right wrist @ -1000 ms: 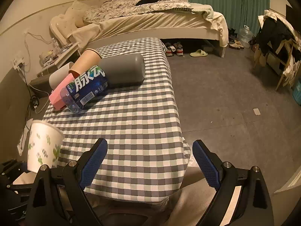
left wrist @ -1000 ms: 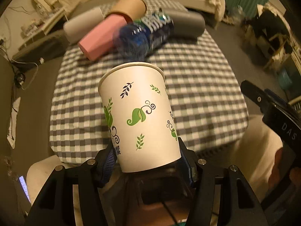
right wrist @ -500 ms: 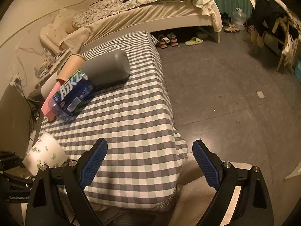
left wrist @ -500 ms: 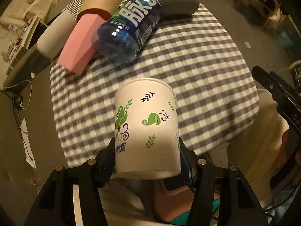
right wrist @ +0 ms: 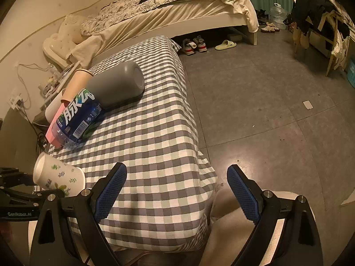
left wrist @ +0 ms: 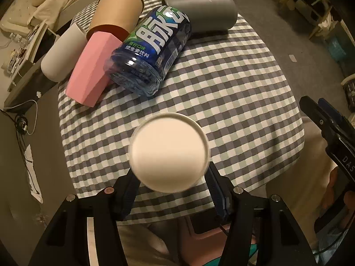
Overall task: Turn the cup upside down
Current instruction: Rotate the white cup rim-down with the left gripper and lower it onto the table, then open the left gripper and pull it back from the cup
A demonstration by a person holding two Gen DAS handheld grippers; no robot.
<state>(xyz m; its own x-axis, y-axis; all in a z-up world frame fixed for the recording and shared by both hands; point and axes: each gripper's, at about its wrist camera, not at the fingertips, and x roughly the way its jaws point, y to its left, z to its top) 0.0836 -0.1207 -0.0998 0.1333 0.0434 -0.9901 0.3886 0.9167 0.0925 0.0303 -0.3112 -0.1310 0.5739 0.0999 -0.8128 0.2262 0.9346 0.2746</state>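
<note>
Although the paper cup is clamped between the two fingers of the left gripper, the flip is judged only partly done — in the right wrist view the cup is seen lying roughly on its side in the air, above the near edge of the checked cloth, with its wide rim turned toward the table and its flat base toward the gripper. A further turn and a set-down, rim on the cloth, are judged to remain. The right gripper is held empty, its blue-padded fingers spread wide over the table's near corner.

Farther back a cluster of things is laid on its side: a pink cup, a white cup, a brown paper cup, a blue bottle and a grey cylinder. Large white Chinese characters and a barcode are carried on the bottle's label — smaller print below cannot be read with confidence. "GenRobot.AI" is printed on the left gripper's body, and "DAS" on the right one's.
</note>
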